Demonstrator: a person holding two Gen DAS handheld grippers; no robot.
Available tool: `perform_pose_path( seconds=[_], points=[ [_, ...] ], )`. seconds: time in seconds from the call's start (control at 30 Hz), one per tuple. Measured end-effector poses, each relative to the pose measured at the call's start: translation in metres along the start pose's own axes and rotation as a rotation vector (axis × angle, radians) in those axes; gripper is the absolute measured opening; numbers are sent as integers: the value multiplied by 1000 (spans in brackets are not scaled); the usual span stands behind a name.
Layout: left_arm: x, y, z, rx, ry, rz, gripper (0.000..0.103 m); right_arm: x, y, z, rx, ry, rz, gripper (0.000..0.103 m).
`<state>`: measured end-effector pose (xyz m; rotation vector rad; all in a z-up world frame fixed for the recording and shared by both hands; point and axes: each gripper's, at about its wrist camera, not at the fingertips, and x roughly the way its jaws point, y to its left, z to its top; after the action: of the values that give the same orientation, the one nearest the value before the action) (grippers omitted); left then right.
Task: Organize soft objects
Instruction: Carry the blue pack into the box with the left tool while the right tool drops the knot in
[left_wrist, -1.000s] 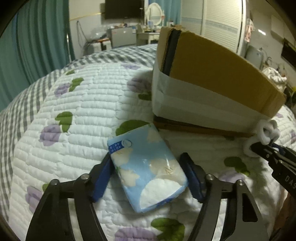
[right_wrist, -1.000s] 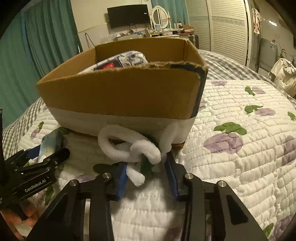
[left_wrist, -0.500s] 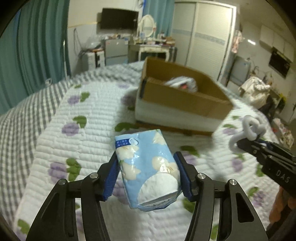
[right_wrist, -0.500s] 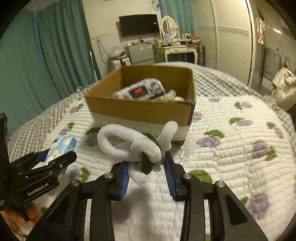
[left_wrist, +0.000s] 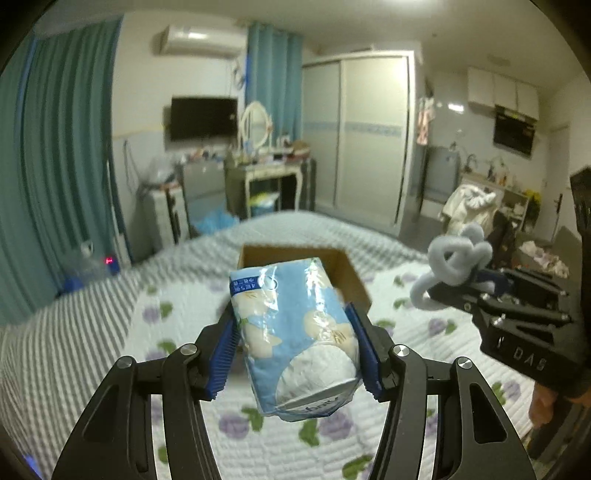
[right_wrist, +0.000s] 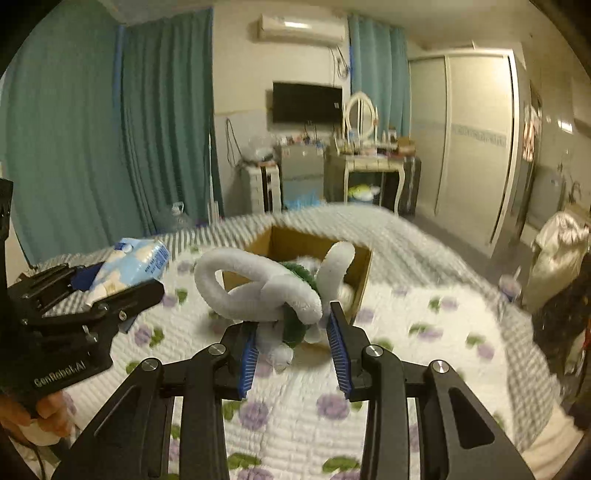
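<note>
In the left wrist view, the left tool (left_wrist: 293, 354) is seen clamped on a blue tissue pack (left_wrist: 295, 332), the blue pads pressed into both long sides so that the wrapper bulges between them. The pack is held in the air above the quilted bed (left_wrist: 110, 332), tilted, with its lower end hanging past the pads. An open cardboard box (left_wrist: 351, 280) lies beyond it on the bed, mostly hidden behind the pack. At the right edge the right tool (left_wrist: 461, 284) is visible, carrying a white plush (left_wrist: 454, 262).

In the right wrist view, the right tool (right_wrist: 295, 339) is closed on the white plush (right_wrist: 266, 291), which has a green part at its middle; the grip is taken low, on a narrow bunch of fabric, while the loops stand free above. The box (right_wrist: 291, 243) is seen ahead, with something pale already inside. The left tool (right_wrist: 122, 291) with the pack (right_wrist: 129, 264) is at the left, held by a hand (right_wrist: 44, 413).

Both things are judged to be on the way to the box. The slick wrapper could slide out of the pads if the pack is tipped further. The plush, pinched by little material, could be pulled loose should a loop catch the box rim. With both tools aimed at one opening, a collision over the box is possible.
</note>
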<state>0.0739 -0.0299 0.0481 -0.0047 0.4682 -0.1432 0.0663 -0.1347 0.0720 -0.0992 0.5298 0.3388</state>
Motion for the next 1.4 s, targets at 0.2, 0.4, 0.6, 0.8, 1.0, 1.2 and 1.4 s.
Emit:
perform_pose_path(
  seconds=[0.2, 0.4, 0.6, 0.8, 1.0, 1.2, 1.4],
  points=[
    [22, 5, 35, 14, -37, 5, 56, 1, -14, 58, -13, -52, 33, 34],
    [75, 15, 58, 50, -30, 37, 56, 34, -34, 103, -21, -64, 39, 34],
    [142, 24, 64, 28, 12, 33, 56, 108, -48, 121, -21, -17, 38, 34],
    [202, 24, 53, 46, 63, 36, 56, 188, -61, 115, -14, 48, 26, 34],
    [247, 22, 38, 92, 125, 52, 56, 260, -87, 88, 54, 151, 41, 34],
    [257, 15, 28, 109, 134, 73, 61, 293, -104, 65, 93, 213, 9, 39],
    [249, 11, 34, 102, 118, 94, 81, 280, -112, 72, 128, 185, 1, 74]
  ],
)
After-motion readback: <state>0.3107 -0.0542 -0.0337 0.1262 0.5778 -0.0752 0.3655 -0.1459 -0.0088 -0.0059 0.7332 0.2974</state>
